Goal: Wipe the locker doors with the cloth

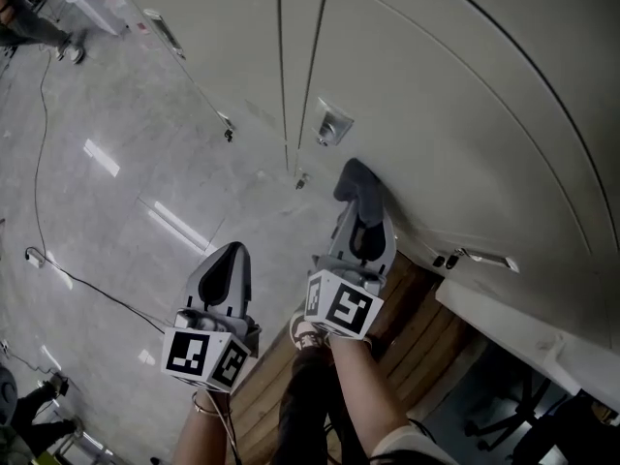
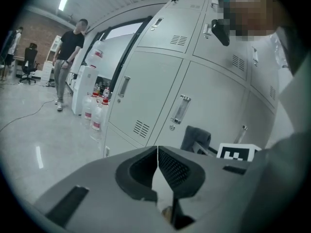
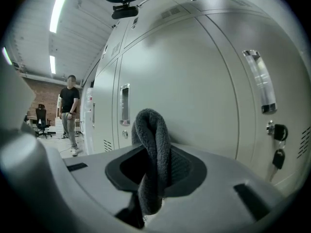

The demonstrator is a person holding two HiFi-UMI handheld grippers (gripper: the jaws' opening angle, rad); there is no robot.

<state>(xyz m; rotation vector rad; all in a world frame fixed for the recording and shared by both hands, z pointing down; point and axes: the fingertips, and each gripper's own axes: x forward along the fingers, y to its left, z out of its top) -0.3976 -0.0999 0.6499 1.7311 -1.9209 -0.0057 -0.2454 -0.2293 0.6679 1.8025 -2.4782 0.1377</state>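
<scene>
Forearm extended, the right gripper (image 1: 364, 201) reaches the grey locker door (image 1: 446, 95), clamped on a dark folded cloth (image 1: 355, 175) that protrudes from its tips at the door's face; the left gripper (image 1: 230, 258) hangs alongside over the floor (image 1: 116, 211), jaws together, empty; only the gripper views show a standing person (image 3: 69, 108) down the hall.

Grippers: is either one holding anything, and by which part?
The right gripper clamps a dark grey cloth by a folded bunch, with the loop sticking out past its tips. The left gripper is shut and empty.
</scene>
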